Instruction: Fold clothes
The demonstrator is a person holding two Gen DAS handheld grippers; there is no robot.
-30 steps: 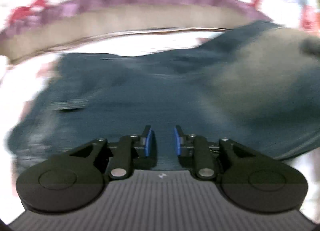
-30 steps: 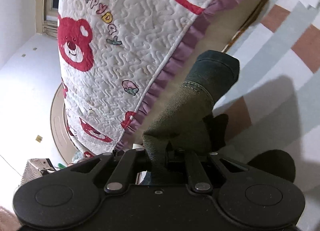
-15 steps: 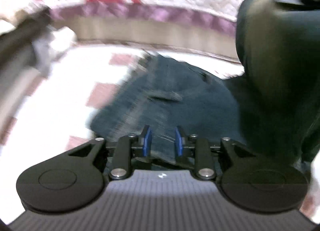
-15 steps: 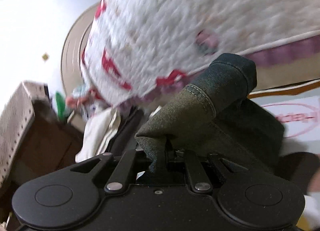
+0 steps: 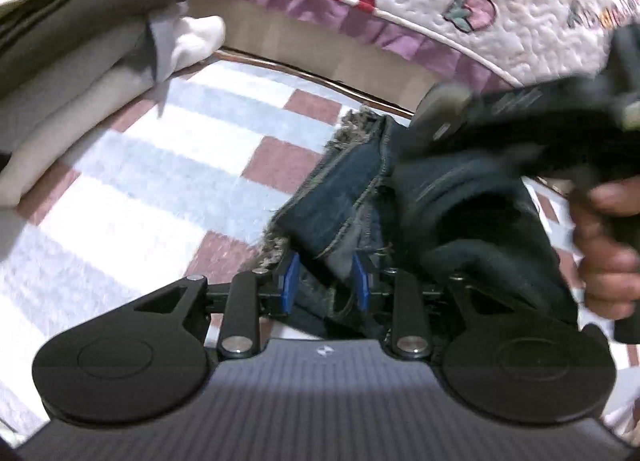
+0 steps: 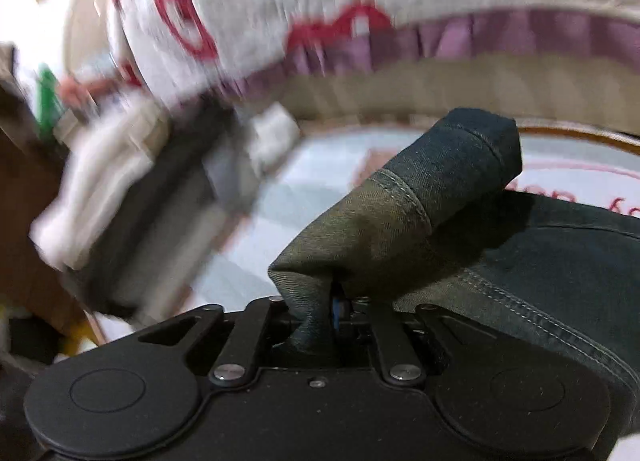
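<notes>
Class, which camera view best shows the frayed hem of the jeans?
The left wrist view: the frayed hem of the jeans lies sharp on the checked mat. The right wrist view shows only folded denim clamped in the right hand-held gripper, no fraying.

The right hand-held gripper (image 6: 335,307) pinched a fold of dark denim jeans (image 6: 400,221), the cloth bunched forward over a checked mat (image 6: 304,177), a bear-print quilt (image 6: 280,1) beyond.

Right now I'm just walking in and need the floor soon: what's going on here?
A person is folding dark jeans on a checked mat beside a bed. The right gripper is clamped on a bunched fold of denim. The left gripper has its blue pads apart around the frayed hem. A pile of clothes sits nearby.
</notes>
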